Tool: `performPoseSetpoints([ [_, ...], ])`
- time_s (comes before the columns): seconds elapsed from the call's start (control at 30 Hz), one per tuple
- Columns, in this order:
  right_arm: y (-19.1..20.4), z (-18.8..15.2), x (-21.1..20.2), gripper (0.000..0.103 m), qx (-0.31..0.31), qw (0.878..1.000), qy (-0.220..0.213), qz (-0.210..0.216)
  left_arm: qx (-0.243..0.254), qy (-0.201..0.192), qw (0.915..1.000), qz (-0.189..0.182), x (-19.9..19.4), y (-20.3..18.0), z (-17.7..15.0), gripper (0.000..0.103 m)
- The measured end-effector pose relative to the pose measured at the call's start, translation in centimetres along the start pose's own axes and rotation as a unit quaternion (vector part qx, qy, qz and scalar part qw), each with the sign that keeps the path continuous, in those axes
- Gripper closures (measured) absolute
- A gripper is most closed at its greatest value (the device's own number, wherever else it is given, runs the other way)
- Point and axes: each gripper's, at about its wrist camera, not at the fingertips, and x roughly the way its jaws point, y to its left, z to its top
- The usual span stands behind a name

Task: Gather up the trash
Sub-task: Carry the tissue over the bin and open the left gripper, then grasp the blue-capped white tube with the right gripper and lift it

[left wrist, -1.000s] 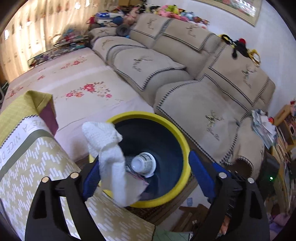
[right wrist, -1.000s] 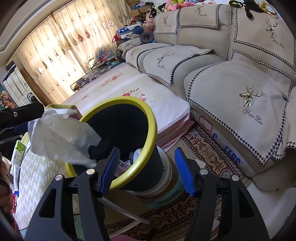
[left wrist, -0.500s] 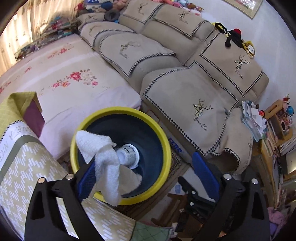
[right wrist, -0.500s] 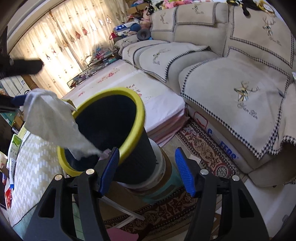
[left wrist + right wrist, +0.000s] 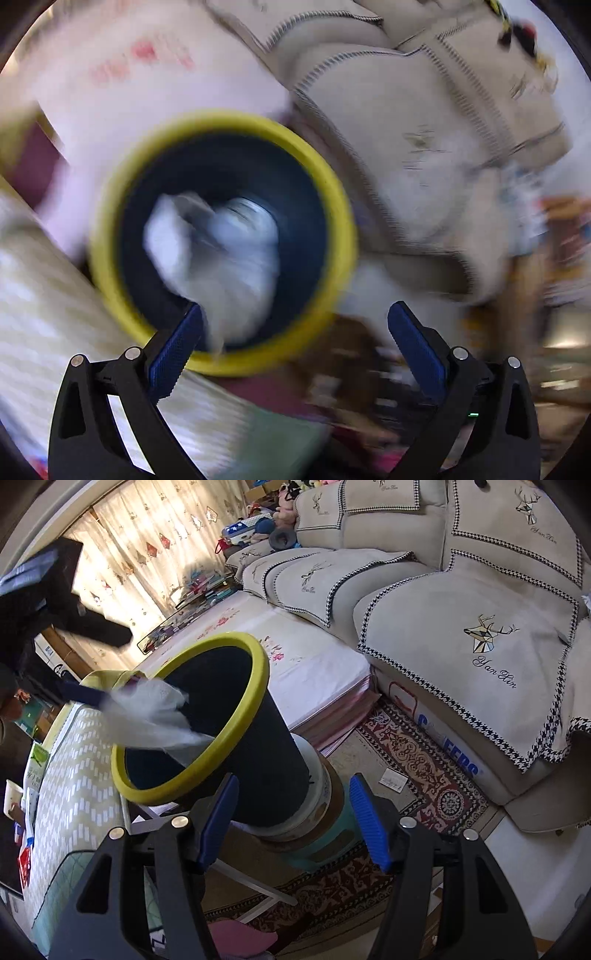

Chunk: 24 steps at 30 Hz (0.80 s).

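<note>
A black bin with a yellow rim [image 5: 328, 206] [image 5: 207, 771] stands beside the table. A crumpled white tissue [image 5: 229, 269] [image 5: 147, 716] hangs over the bin's mouth, its lower end inside. In the left wrist view it still touches my left gripper's left blue pad [image 5: 173, 350], and the view is blurred. My left gripper [image 5: 295, 347] is open just above the bin's near rim. My right gripper [image 5: 293, 819] is open and empty, with its jaws on either side of the bin's lower wall, not touching it. A white cup lies in the bin, half hidden by the tissue.
A beige sofa [image 5: 480, 602] runs along the right and back. A low bed with a floral sheet [image 5: 295, 653] lies behind the bin. A table with a patterned cloth [image 5: 74, 775] is at the left. A patterned rug [image 5: 417, 775] covers the floor.
My left gripper has swung down fast over the bin. The tissue has dropped from the rim into the bin's mouth. My right gripper has pulled back slightly.
</note>
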Motion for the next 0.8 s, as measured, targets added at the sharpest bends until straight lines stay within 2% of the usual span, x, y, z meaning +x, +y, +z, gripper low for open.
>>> performPoseSetpoints([
  [0.03,0.0,-0.1,0.0,0.043,0.001,1.000,0.001,0.002,-0.003,-0.005,0.9999,-0.011,-0.2,0.1,-0.1,0.005],
  [0.07,0.1,-0.2,0.1,0.043,0.001,1.000,0.003,0.004,0.002,-0.002,1.0000,0.005,-0.1,0.0,-0.2,0.005],
  [0.1,0.2,-0.3,0.1,0.044,-0.001,1.000,0.003,0.005,-0.002,0.003,1.0000,0.006,0.0,0.1,-0.3,0.005],
  [0.17,0.3,-0.5,-0.2,0.043,-0.002,1.000,0.000,0.006,-0.016,-0.008,0.9997,-0.019,-0.9,0.4,-0.6,0.005],
  [0.23,0.3,-0.6,-0.3,0.043,-0.002,1.000,-0.001,0.007,-0.013,-0.054,0.9983,-0.017,-2.8,0.1,-1.4,0.005],
  [0.27,0.4,-0.6,-0.4,0.043,-0.002,1.000,-0.001,0.007,-0.004,-0.095,0.9954,-0.006,-4.6,-0.2,-2.2,0.005],
  [0.33,0.7,-0.7,-0.3,0.043,-0.007,1.000,0.001,0.006,0.010,-0.155,0.9879,0.005,-7.5,-0.6,-3.8,0.005],
  [0.37,0.8,-0.7,-0.2,0.043,-0.009,1.000,0.003,0.006,0.010,-0.198,0.9801,0.012,-9.6,-0.5,-5.5,0.005],
  [0.43,1.3,-0.9,-0.1,0.043,-0.015,1.000,0.007,0.008,0.003,-0.246,0.9692,0.016,-12.2,-0.2,-7.4,0.005],
  [0.5,1.8,-0.9,-0.1,0.043,-0.021,1.000,0.008,0.010,-0.009,-0.296,0.9549,0.025,-14.9,0.7,-10.8,0.005],
  [0.53,2.3,-0.9,-0.2,0.043,-0.027,1.000,0.009,0.011,-0.019,-0.325,0.9449,0.033,-16.3,1.6,-13.1,0.005],
  [0.63,3.6,-0.9,-0.4,0.043,-0.044,0.999,0.006,0.014,-0.047,-0.382,0.9221,0.041,-19.6,4.0,-18.8,0.005],
  [0.67,4.6,-0.9,-0.6,0.042,-0.054,0.998,0.005,0.018,-0.068,-0.413,0.9065,0.052,-20.9,5.3,-21.7,0.005],
  [0.7,5.2,-0.8,-0.7,0.040,-0.062,0.998,0.004,0.022,-0.082,-0.433,0.8955,0.061,-21.7,6.4,-23.9,0.005],
  [0.8,8.8,-0.9,-1.3,0.039,-0.102,0.994,0.001,0.040,-0.137,-0.492,0.8526,0.110,-23.7,10.0,-31.1,0.005],
])
